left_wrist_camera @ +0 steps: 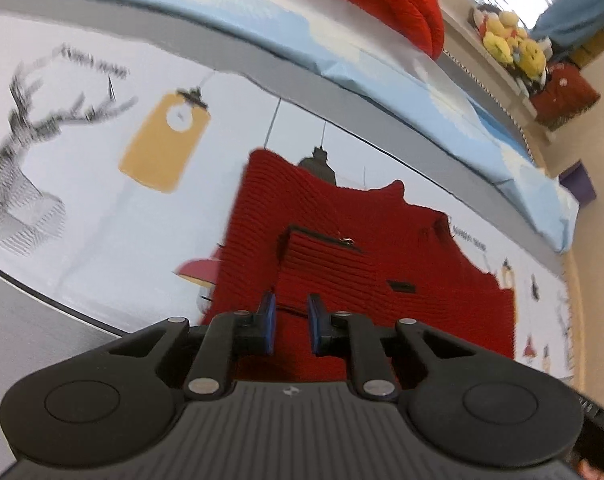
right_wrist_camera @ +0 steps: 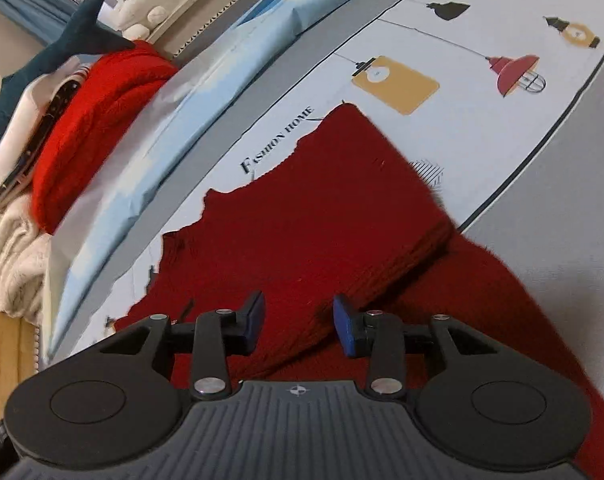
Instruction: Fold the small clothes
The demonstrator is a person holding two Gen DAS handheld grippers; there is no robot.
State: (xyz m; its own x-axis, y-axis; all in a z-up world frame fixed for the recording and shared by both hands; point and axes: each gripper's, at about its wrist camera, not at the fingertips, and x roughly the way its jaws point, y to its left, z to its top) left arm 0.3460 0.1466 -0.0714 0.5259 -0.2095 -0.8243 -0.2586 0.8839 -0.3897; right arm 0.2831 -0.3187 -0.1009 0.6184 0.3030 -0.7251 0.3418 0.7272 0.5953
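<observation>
Dark red ribbed knit garment [left_wrist_camera: 342, 248] lies spread on the white printed sheet [left_wrist_camera: 101, 184] in front of me, over lamp and stag drawings and the words "FASHION HOME". From my right wrist view I see the same knit [right_wrist_camera: 302, 216] with one thick panel folded over on top; its folded edge runs diagonally down toward my claw, and a lower layer reaches out to the right onto the grey border.

My left gripper [left_wrist_camera: 291, 330] hangs over the near edge of the knit with its blue pads [left_wrist_camera: 268, 320] drawn close but a narrow gap between them; I can make out no cloth pinched there, so I read it as released. A thin dark thread or strap crosses behind the gap.

My right gripper [right_wrist_camera: 297, 328] stands unclenched, pads well apart, with the folded edge showing in the gap and neither pad pressing on it.

A bright red knit pile [right_wrist_camera: 97, 120] sits on the light blue quilt [right_wrist_camera: 173, 120] beyond.
</observation>
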